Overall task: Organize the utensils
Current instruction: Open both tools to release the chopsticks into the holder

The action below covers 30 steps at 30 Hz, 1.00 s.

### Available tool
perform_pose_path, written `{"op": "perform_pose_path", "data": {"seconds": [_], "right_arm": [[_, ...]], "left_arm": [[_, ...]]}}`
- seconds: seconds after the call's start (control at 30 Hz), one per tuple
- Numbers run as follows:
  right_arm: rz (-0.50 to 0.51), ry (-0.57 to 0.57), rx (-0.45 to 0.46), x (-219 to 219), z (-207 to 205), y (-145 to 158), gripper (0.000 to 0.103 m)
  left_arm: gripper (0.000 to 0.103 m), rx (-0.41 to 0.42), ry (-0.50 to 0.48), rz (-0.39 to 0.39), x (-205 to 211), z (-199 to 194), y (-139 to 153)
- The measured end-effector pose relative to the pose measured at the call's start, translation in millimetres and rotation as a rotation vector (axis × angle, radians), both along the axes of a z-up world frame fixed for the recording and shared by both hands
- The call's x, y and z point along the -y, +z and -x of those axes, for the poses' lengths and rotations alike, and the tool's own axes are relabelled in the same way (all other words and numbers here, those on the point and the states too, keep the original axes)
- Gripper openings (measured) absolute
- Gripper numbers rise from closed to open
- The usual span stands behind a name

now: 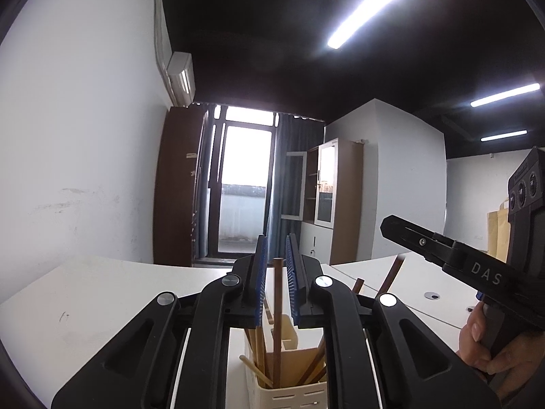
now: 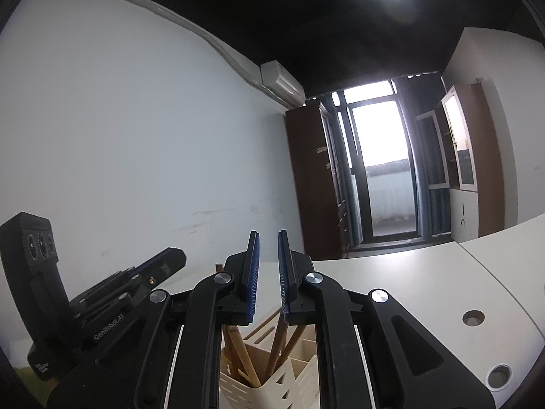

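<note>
A cream slotted utensil holder point(image 1: 293, 392) stands on the white table, right under both grippers, with several wooden chopsticks in it. My left gripper point(image 1: 275, 238) points level above it, its blue pads a narrow gap apart. One dark brown chopstick point(image 1: 277, 306) rises from the holder into that gap, and the pads do not press it. My right gripper point(image 2: 268, 235) also hovers over the holder point(image 2: 299, 358), pads slightly apart with nothing between them; light chopsticks point(image 2: 243, 351) lean below. Each gripper shows in the other's view: the right gripper point(image 1: 391, 226), the left gripper point(image 2: 180, 255).
The white table point(image 1: 85, 300) runs to a bare wall on the left. Round cable holes point(image 2: 473, 318) lie on the right side. A hand point(image 1: 494, 351) holds the right gripper's grip. A paper bag point(image 1: 495, 235), cabinets and a glass door stand far behind.
</note>
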State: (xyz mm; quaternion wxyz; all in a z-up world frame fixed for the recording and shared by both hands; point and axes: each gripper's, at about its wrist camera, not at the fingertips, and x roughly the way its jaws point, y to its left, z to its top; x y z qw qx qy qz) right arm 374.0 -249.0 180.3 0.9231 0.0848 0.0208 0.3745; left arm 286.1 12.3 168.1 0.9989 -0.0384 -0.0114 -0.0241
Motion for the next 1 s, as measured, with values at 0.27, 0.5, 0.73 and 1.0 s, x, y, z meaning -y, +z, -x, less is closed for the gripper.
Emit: {"op": "perform_pose_path", "data": {"seconds": [0.27,0.5,0.73,1.0], "right_arm": [[0.033,-0.021,-0.02,1,9,-6,0.021],[0.146,-0.038,-0.03,0,25,-25,0.025],[0.225,-0.042,-0.064,0,37,-43,0.036],[0.269,-0.034,-0.137,15,54,-83,0.045]], "left_arm": [[0.024,-0.09,0.008,-0.023,0,9,-3],[0.04,-0.178,0.037,-0.052,3,27,-14],[0.051,-0.283,0.048,-0.083,7,47,-29],[0.066,-0.34,0.044,-0.049,5,73,-51]]}}
